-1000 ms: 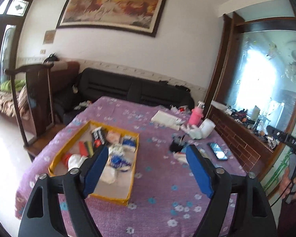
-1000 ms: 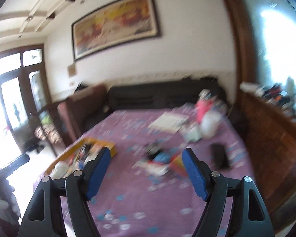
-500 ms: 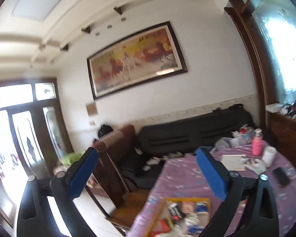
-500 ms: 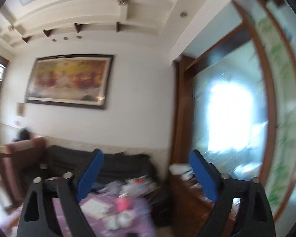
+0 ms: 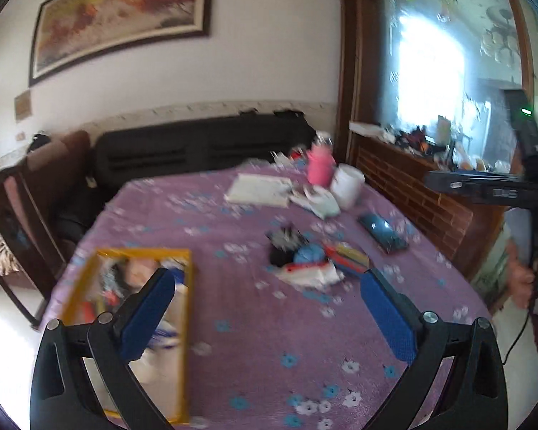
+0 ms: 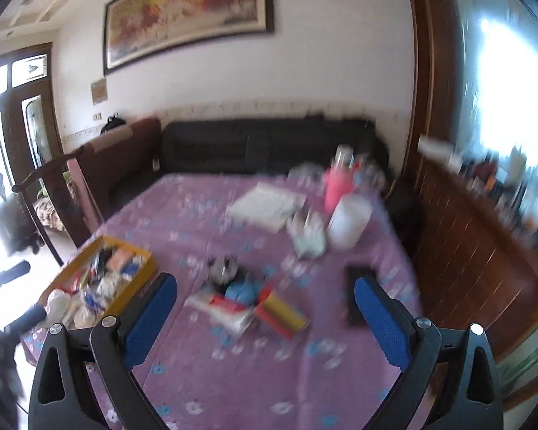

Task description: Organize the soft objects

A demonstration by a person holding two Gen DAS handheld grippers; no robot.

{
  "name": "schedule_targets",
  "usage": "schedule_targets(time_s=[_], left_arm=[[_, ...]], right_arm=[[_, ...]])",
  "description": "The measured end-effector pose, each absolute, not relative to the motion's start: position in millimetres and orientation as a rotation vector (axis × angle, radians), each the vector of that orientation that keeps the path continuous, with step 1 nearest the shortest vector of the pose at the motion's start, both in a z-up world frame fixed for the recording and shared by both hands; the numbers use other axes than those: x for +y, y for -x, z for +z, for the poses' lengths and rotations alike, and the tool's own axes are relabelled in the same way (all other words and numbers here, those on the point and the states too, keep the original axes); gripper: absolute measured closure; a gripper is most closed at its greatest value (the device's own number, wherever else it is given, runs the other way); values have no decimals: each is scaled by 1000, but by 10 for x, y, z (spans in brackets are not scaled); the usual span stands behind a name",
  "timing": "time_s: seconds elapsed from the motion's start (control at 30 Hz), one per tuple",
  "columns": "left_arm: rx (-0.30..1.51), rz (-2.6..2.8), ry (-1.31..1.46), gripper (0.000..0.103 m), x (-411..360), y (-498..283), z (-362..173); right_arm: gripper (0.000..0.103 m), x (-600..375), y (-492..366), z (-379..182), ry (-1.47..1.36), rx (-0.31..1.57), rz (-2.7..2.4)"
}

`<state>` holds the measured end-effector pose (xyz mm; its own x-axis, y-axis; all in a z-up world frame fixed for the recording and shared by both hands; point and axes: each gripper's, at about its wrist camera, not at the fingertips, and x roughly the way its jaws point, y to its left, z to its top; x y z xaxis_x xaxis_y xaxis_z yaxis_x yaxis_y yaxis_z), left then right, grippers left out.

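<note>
A yellow-rimmed tray (image 5: 188,308) (image 6: 150,265) holding several soft items sits at the table's left. A small pile of soft things lies mid-table: a blue ball (image 5: 309,253) (image 6: 242,291), a black piece (image 5: 283,247), a white and red pack (image 5: 310,273) (image 6: 222,306) and a red and yellow pack (image 6: 281,310). My left gripper (image 5: 269,317) is open and empty above the table's near side, between tray and pile. My right gripper (image 6: 265,319) is open and empty, just short of the pile. Both views are blurred.
A purple flowered cloth (image 5: 262,351) covers the table. At the far side stand a pink bottle (image 5: 320,168), a white roll (image 5: 348,184), papers (image 5: 260,190) and a dark phone (image 5: 382,231). A black sofa (image 5: 197,150) and a wooden sideboard (image 6: 484,251) border the table.
Both grippers swung up toward the wall and ceiling half a second ago and have tilted back down over the table. Both stay open and empty.
</note>
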<state>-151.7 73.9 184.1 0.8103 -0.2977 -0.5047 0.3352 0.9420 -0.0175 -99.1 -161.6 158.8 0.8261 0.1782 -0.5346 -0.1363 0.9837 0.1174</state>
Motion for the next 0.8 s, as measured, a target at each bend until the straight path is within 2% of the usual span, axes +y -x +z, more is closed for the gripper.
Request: schedule_targets(time_s=[0.13, 0.23, 0.57, 0.8], left_arm=[[639, -347, -145, 0, 371, 1175, 1227], [733, -327, -157, 0, 320, 917, 914], [957, -228, -60, 0, 468, 261, 144], [996, -162, -102, 0, 414, 180, -12]], right_arm=[[3, -1517, 578, 787, -174, 739, 211], [3, -1530, 435, 512, -193, 790, 235], [3, -1398, 52, 204, -220, 853, 275], [3, -1253, -209, 70, -236, 880, 310]])
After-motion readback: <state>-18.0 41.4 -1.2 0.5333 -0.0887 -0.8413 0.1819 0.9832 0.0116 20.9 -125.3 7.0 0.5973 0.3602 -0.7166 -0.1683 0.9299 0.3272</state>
